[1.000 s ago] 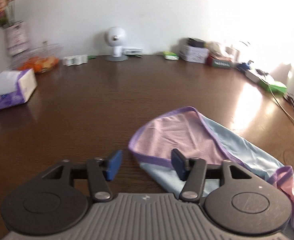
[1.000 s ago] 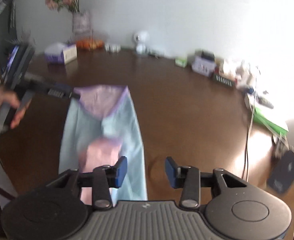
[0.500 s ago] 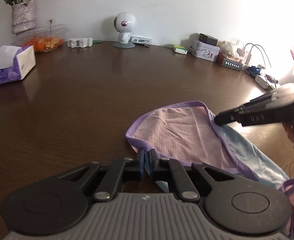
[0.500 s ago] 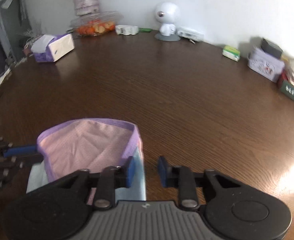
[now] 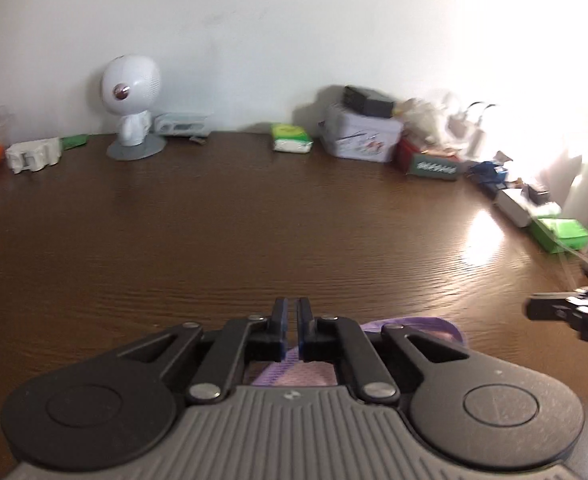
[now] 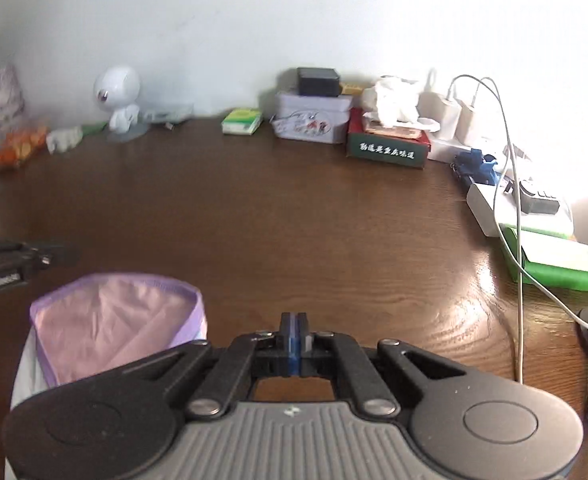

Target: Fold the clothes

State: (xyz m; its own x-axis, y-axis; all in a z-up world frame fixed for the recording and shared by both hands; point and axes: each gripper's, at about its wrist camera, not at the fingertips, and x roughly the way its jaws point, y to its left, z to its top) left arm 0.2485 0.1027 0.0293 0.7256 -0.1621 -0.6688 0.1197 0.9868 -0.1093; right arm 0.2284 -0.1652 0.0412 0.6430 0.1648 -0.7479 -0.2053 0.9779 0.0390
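A pink garment with a purple hem and pale blue lining lies on the brown table. In the right wrist view the garment (image 6: 110, 320) spreads to the left of my right gripper (image 6: 293, 328), whose fingers are pressed together with nothing visible between them. In the left wrist view my left gripper (image 5: 293, 316) has its fingers nearly together, and the purple hem (image 5: 282, 364) runs under and between them; the rest of the garment (image 5: 410, 326) is mostly hidden behind the gripper. The other gripper's tip shows in each view, the right one (image 5: 566, 312) and the left one (image 6: 18, 260).
Along the wall stand a white round-headed figure (image 5: 132, 116), a green packet (image 6: 241, 121), a tin box (image 6: 314, 118), a red-green tissue box (image 6: 388, 142), chargers with a white cable (image 6: 510, 184) and a green box (image 6: 558, 260). Bare table (image 6: 294, 220) lies ahead.
Both grippers have moved forward over the table. The right gripper has closed. The left gripper stays closed on the purple hem, and the garment now lies nearer under both.
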